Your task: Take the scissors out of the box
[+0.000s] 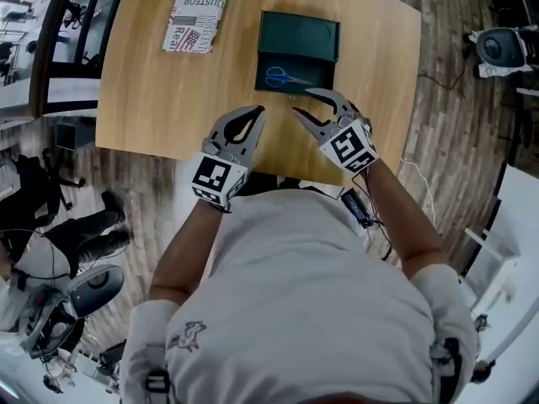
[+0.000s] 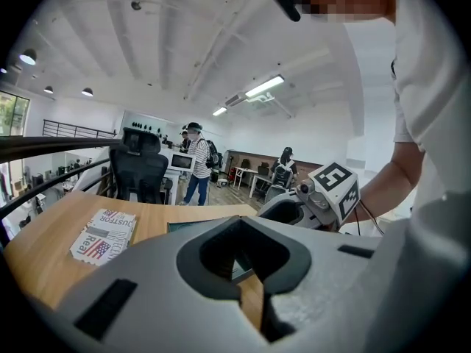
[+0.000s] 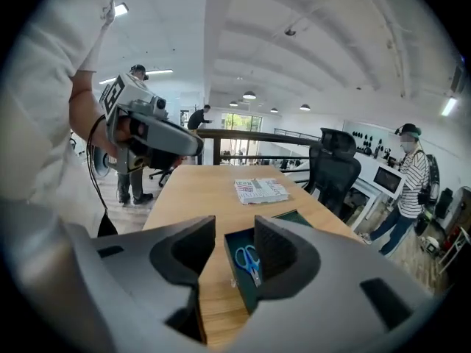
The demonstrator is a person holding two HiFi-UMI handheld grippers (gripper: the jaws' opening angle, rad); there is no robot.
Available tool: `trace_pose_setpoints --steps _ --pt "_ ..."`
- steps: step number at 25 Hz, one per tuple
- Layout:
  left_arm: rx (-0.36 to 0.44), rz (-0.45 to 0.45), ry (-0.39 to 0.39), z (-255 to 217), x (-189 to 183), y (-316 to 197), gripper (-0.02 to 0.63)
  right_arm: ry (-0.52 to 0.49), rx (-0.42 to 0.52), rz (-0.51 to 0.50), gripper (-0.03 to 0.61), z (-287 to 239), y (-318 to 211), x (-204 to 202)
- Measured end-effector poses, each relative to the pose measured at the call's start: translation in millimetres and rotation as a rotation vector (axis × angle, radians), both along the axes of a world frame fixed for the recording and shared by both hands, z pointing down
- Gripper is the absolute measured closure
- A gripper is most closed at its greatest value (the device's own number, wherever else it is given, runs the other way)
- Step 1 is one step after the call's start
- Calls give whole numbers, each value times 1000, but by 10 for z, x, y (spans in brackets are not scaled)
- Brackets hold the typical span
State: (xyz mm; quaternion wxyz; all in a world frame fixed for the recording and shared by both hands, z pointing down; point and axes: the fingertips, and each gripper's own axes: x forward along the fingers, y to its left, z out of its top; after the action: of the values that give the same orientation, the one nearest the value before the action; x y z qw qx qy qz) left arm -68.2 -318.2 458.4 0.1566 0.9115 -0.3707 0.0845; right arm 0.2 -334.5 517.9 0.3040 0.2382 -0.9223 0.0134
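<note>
A dark green box (image 1: 298, 39) lies open on the wooden table (image 1: 160, 99), its lid folded toward the far side. Blue-handled scissors (image 1: 283, 77) lie flat inside it, also seen as scissors (image 3: 249, 259) between my right jaws. My right gripper (image 1: 303, 101) hovers open just in front of the box's near edge, with nothing in it. My left gripper (image 1: 256, 111) is shut and empty, a little left of the box near the table's front edge. In the left gripper view, only a sliver of the box (image 2: 185, 226) shows past the left gripper (image 2: 252, 271).
A printed booklet (image 1: 196, 18) lies at the far left of the table. An office chair (image 3: 335, 171) stands beyond the table, and people stand further off in the room. The table's front edge runs close under both grippers.
</note>
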Motion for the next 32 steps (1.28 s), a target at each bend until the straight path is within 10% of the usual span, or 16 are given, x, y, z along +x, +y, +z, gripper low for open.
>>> trace_pose_setpoints --steps 32 --pt "-175 47 -39 1255 -361 -756 609 564 -321 -310 434 2259 -630 -383"
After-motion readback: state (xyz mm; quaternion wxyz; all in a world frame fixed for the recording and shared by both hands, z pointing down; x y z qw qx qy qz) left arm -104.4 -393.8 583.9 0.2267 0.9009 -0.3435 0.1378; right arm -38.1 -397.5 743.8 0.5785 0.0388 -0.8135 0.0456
